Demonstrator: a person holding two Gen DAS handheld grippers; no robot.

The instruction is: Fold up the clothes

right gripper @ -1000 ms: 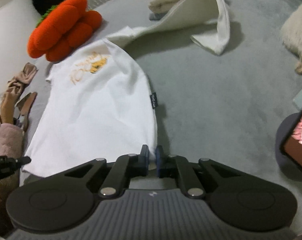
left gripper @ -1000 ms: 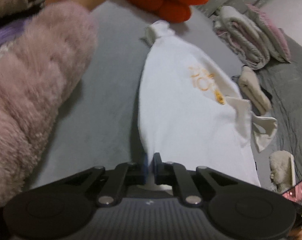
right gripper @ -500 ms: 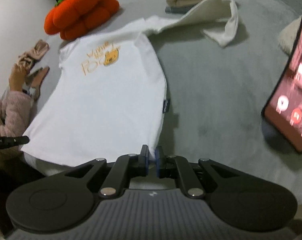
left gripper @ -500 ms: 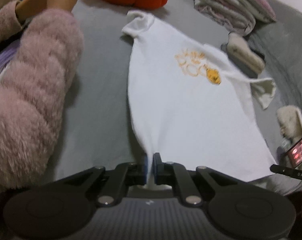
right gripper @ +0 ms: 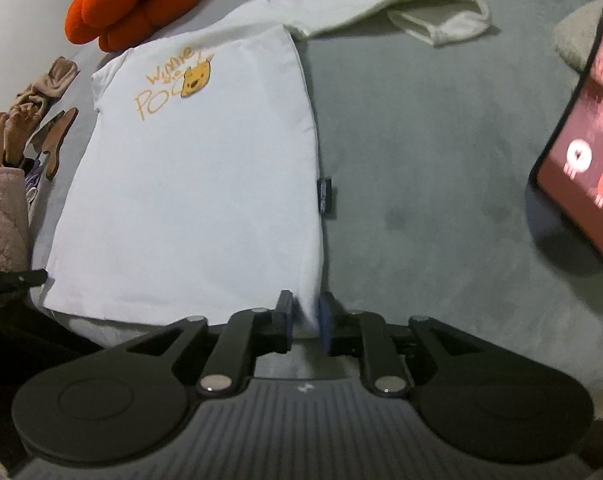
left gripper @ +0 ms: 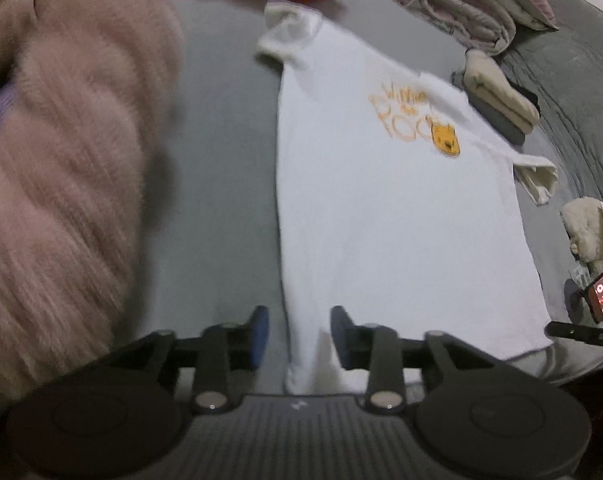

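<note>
Left to right: pink fluffy sleeve [left gripper: 61,168] fills the left edge, then bare grey bed [left gripper: 221,184], then the white tee [left gripper: 381,208] lying face up, print side showing, hem toward you, collar end far.

Your left gripper [left gripper: 299,334] has just been opening. Jaws stand apart, the hem's left corner lies between them, pads not pressing on it. So it's let go there.

Your right gripper [right gripper: 304,316] has just been opening too, with a narrower gap. The hem's right corner sits in the gap; the blur makes it hard to tell whether one pad brushes the cloth, but it doesn't look clamped.

Step, as I read it: the spread-out is finished and you're releasing both hem corners. Tee body looks flat; the near-left sleeve is bunched, the right sleeve [right gripper: 433,4] trails out sideways and curls.

Next move likely calls for:
- clearing both jaws off the hem without dragging it
- regripping at a sleeve or side edge and folding inward toward the middle
- flattening the right sleeve first, or it'll fold lumpy

Watch the phone [right gripper: 581,140] just right of the tee and the orange plush [right gripper: 141,4] beyond the collar; keep swings inside those.
</note>
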